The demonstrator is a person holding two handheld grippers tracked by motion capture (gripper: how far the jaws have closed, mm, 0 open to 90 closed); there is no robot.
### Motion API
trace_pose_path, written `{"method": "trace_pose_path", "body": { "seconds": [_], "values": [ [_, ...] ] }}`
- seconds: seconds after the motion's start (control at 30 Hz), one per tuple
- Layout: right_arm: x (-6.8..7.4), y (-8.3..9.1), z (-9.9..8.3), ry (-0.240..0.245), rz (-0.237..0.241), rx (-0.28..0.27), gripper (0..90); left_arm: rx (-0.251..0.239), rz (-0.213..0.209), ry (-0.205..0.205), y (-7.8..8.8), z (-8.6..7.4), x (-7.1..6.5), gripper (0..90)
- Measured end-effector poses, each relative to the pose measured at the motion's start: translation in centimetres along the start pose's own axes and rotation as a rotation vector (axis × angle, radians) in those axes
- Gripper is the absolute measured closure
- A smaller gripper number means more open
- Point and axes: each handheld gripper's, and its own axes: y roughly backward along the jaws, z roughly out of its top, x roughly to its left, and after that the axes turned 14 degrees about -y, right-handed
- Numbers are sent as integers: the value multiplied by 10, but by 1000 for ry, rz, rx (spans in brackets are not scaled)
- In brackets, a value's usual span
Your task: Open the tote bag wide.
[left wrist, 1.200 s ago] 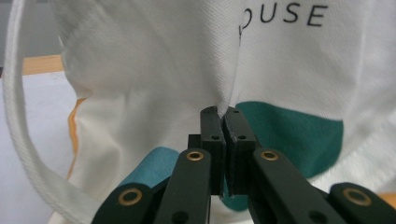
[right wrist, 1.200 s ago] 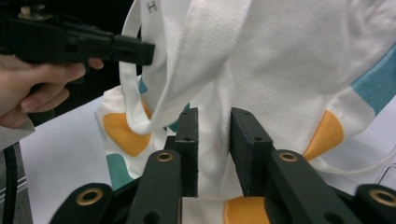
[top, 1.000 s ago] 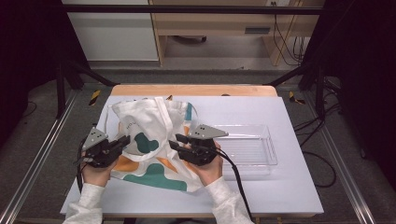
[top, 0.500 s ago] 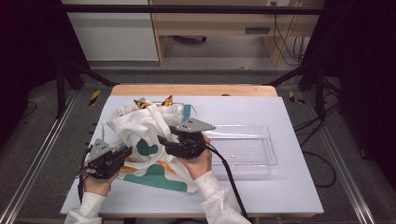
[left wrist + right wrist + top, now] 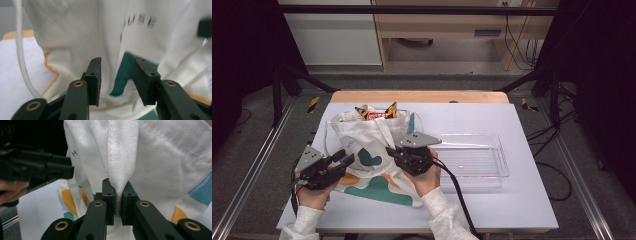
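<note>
The white cloth tote bag (image 5: 105,32) carries a line of small grey capital letters; in the left gripper view they are blurred and seem to read "URE", with whatever else is in the word out of sight. In the right gripper view a single dark "H" shows on the same bag near its left edge. The snack packet (image 5: 376,115) sticking out of the bag's mouth has a red-and-white label too small to read.

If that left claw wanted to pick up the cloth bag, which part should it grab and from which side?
Probably the cloth bag at its loose near-left edge, coming in level from the left. The fabric there bunches into a fold thin enough for the open left claw. The right claw already pinches such a ridge of cloth.
</note>
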Motion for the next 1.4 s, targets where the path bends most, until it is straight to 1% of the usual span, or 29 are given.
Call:
{"method": "trace_pose_path", "body": {
  "seconds": [0.03, 0.1, 0.13, 0.17, 0.2, 0.23, 0.27, 0.37, 0.43, 0.53, 0.6, 0.63, 0.67, 0.7, 0.73, 0.77, 0.87, 0.9, 0.93, 0.97, 1.03, 1.1, 1.13, 1.2, 1.23, 1.27, 1.3, 1.4],
  "values": [
    [2, 3, -5, 6, 14, 2, 844, -10, -3, 10, 1, 2, 0, 542],
    [5, 5, -10, 1, 36, 0, 844, -9, -1, 10, 1, 2, 0, 546],
    [6, 6, -13, -1, 45, 0, 844, -2, 1, 12, 1, 1, 0, 564],
    [7, 7, -16, 0, 52, 0, 844, 17, -7, 19, -2, -1, 1, 604],
    [8, 8, -19, -2, 56, 0, 844, 17, -7, 19, -2, -1, 1, 652],
    [8, 9, -22, -3, 59, -1, 844, 41, -12, 23, -4, -4, 1, 714],
    [8, 10, -25, -4, 63, -3, 844, 42, -23, 30, -4, -5, 2, 744],
    [7, 10, -30, -11, 72, -1, 844, 51, -22, 27, -4, -6, 1, 817],
    [6, 10, -37, -24, 79, 1, 844, 60, -25, 19, -3, -7, -1, 846],
    [4, 10, -39, -28, 78, 3, 838, 62, -26, 14, -2, -9, -4, 866],
    [4, 11, -40, -33, 80, 0, 805, 62, -25, 10, -1, -10, -5, 871],
    [4, 11, -40, -33, 80, 0, 805, 63, -21, 5, 0, -11, -6, 871],
    [3, 12, -39, -40, 94, -6, 763, 68, -21, -3, 2, -14, -7, 872],
    [3, 14, -38, -45, 97, -12, 735, 71, -22, -7, 3, -16, -8, 873],
    [3, 14, -38, -45, 97, -12, 735, 71, -22, -7, 3, -16, -8, 873],
    [4, 17, -34, -45, 102, -27, 727, 81, -23, -18, 5, -20, -9, 874],
    [5, 22, -28, -46, 106, -50, 722, 91, -30, -25, 7, -25, -11, 874],
    [5, 22, -28, -46, 106, -50, 722, 98, -32, -31, 8, -27, -12, 874],
    [6, 25, -22, -49, 109, -70, 726, 110, -37, -39, 10, -31, -14, 875],
    [6, 25, -22, -49, 109, -70, 726, 110, -37, -39, 10, -31, -14, 875],
    [9, 26, -12, -51, 119, -90, 741, 123, -42, -46, 11, -35, -15, 875],
    [12, 27, -7, -50, 126, -103, 741, 128, -42, -50, 11, -37, -15, 875],
    [12, 27, -7, -50, 126, -103, 741, 128, -42, -50, 11, -37, -15, 876],
    [16, 28, 1, -46, 138, -124, 681, 134, -43, -51, 11, -38, -15, 876],
    [17, 29, 2, -45, 131, -135, 646, 135, -45, -51, 11, -39, -15, 875],
    [17, 29, 2, -45, 131, -135, 646, 135, -45, -51, 11, -39, -15, 876],
    [19, 30, 6, -45, 119, -145, 601, 139, -46, -56, 11, -39, -15, 876],
    [20, 31, 9, -46, 111, -155, 589, 146, -49, -60, 12, -40, -17, 875]
  ]
}}
